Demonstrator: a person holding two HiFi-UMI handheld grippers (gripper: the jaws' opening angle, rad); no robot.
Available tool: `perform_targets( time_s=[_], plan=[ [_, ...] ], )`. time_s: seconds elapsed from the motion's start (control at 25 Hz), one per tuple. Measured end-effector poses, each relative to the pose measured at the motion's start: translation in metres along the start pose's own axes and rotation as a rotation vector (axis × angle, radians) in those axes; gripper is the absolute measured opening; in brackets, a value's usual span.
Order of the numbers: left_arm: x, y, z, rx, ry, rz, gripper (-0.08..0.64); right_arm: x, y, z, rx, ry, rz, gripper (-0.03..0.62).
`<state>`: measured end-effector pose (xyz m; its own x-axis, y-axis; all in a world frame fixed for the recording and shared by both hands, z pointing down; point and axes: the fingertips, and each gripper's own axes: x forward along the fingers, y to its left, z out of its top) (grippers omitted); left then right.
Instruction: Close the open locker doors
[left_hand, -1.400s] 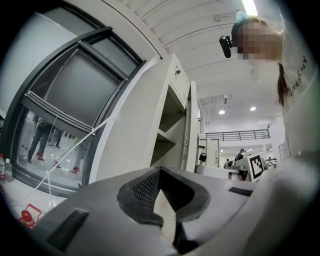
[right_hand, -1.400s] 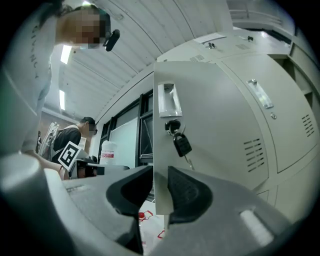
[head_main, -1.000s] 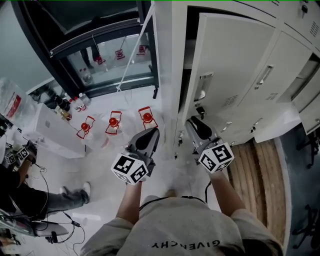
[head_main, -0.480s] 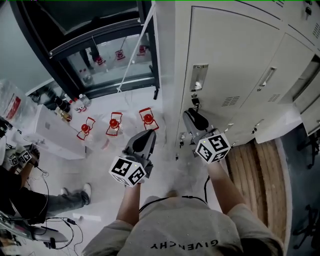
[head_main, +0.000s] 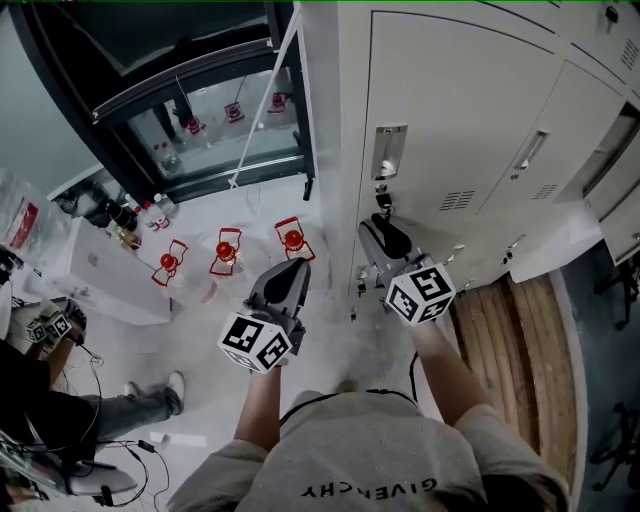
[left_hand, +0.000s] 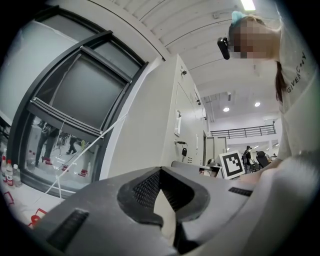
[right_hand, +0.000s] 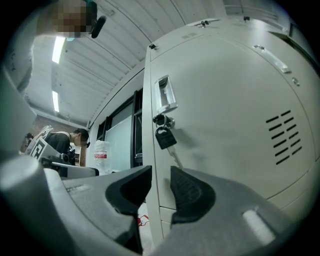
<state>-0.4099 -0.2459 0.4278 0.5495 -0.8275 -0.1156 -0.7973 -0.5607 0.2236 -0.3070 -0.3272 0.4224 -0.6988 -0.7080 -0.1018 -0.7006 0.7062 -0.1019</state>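
- Right gripper (right_hand: 161, 184): jaws apart with a narrow gap and just been opening; nothing between them.
- It points about level at the locker door (right_hand: 225, 90), low on the door and below the key (right_hand: 164, 136). Touching or not, can't tell.
- In the right gripper view the door's left edge lines up with the jaw gap.
- Left gripper (left_hand: 160, 172): jaw tips together, nothing held. It is off to the left of the lockers, aimed past their side wall (left_hand: 150, 125).
- In the head view the two grippers are side by side, left (head_main: 293, 268) and right (head_main: 379, 230), clearly apart.
- Locker door (head_main: 460, 110): closed, flush with its frame, at the left end of the locker row and right in front of the right gripper.
- Handle recess (head_main: 388, 150) near the door's left edge, with the black-headed key hanging from the lock just under it.
- Vent slots (right_hand: 284, 136) further right on the door.
- Neighbour door (head_main: 560, 140) to the right looks shut too.
- Left of the lockers: dark-framed window (head_main: 200, 110), red stands (head_main: 227, 248) on the pale floor.
- Another person (head_main: 60, 410) at the far left edge.
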Motion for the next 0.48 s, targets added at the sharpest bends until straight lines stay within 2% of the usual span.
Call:
perform_targets(
  time_s=[0.32, 0.48],
  plan=[
    [0.018, -0.004, -0.014, -0.003, 0.031, -0.025, -0.003, -0.023, -0.007, -0.002, 0.005, 0.004, 0.02, 0.12],
    [0.037, -0.017, -0.027, 0.01, 0.06, -0.068, -0.003, -0.059, -0.025, -0.006, -0.026, 0.022, -0.026, 0.12]
  ],
)
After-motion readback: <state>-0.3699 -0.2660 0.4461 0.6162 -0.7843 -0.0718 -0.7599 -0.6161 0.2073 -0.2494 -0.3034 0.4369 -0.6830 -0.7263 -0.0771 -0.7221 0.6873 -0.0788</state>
